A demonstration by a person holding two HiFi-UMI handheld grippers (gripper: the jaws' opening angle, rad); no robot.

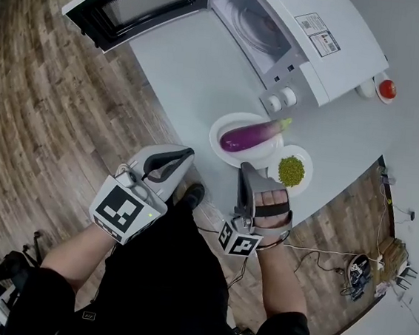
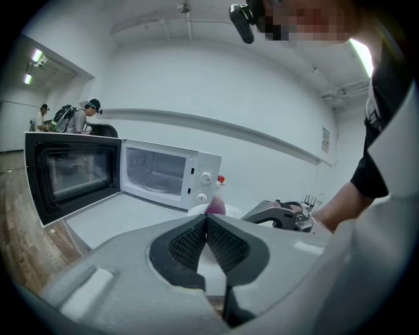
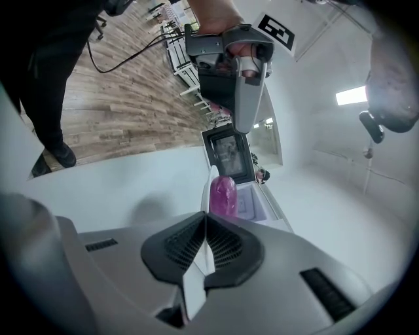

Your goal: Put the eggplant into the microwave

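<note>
A purple eggplant [image 1: 251, 135] with a green stem lies on a white oval plate [image 1: 225, 124] on the white table, in front of the microwave [image 1: 298, 31]. The microwave's door [image 1: 134, 3] stands wide open to the left and its chamber [image 1: 247, 18] shows a glass turntable. My left gripper [image 1: 187, 153] hovers at the table's near edge, left of the plate, its jaws shut with nothing between them. Just below the plate, my right gripper [image 1: 245, 167] is also shut and holds nothing. The eggplant [image 3: 222, 195] shows straight ahead in the right gripper view, and its tip [image 2: 216, 207] peeks over the left gripper [image 2: 206, 221].
A small plate of green peas [image 1: 292, 169] sits right of the eggplant plate, close to my right gripper. A red tomato [image 1: 387, 89] on a dish rests behind the microwave. Wooden floor [image 1: 37, 108] lies beyond the table edge, with cables [image 1: 355, 267] at the right.
</note>
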